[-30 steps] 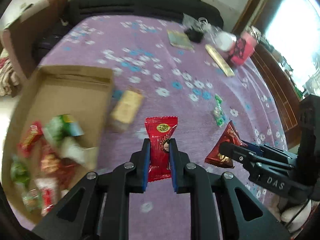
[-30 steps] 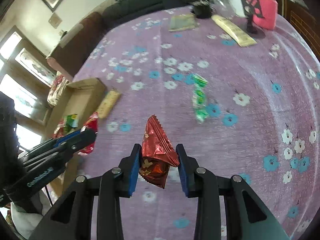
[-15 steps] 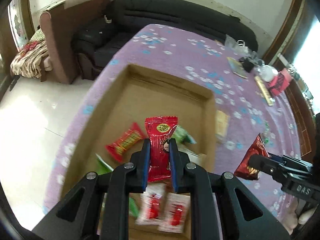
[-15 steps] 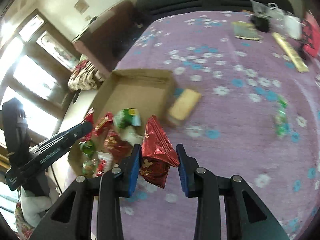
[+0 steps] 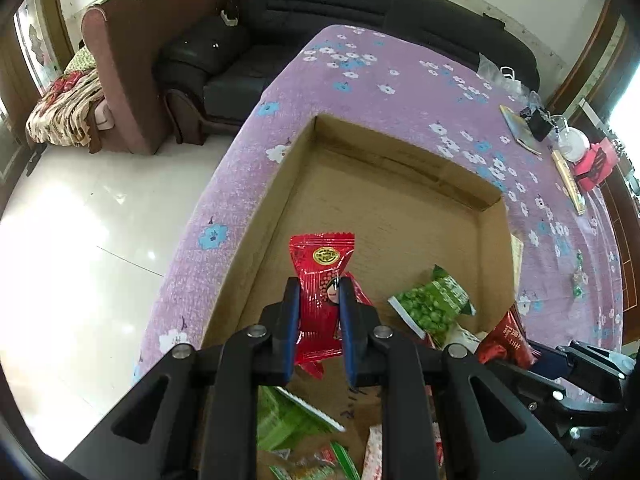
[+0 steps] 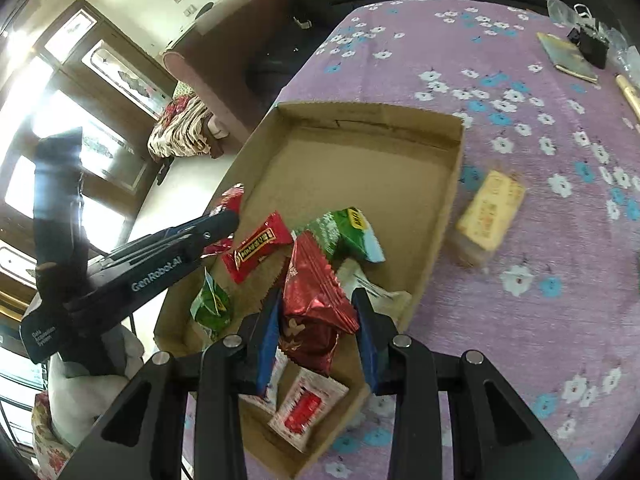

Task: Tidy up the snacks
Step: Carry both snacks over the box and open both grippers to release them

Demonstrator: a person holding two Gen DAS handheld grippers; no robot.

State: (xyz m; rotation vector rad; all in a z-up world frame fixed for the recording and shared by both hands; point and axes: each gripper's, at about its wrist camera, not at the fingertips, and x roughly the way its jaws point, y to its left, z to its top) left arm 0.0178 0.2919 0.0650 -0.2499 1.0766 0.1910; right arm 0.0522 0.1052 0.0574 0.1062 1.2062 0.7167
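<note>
A shallow cardboard box lies on the purple flowered table, its near half holding several snack packets. Above that near half, my left gripper is shut on a flat red candy packet with a gold seal. My right gripper is shut on a dark red foil pouch over the box's near right part. The left gripper reaches in from the left in the right wrist view. The red pouch and the right gripper's fingers show at lower right in the left wrist view.
A yellow wrapped bar lies on the cloth just right of the box. A green candy strip, a pink bag, a long gold box and a booklet sit farther off. Black sofa and floor border the table's left edge.
Both grippers have swung left from over the open cloth to above the cardboard box, each still gripping its packet. The box now fills the middle of both views.
</note>
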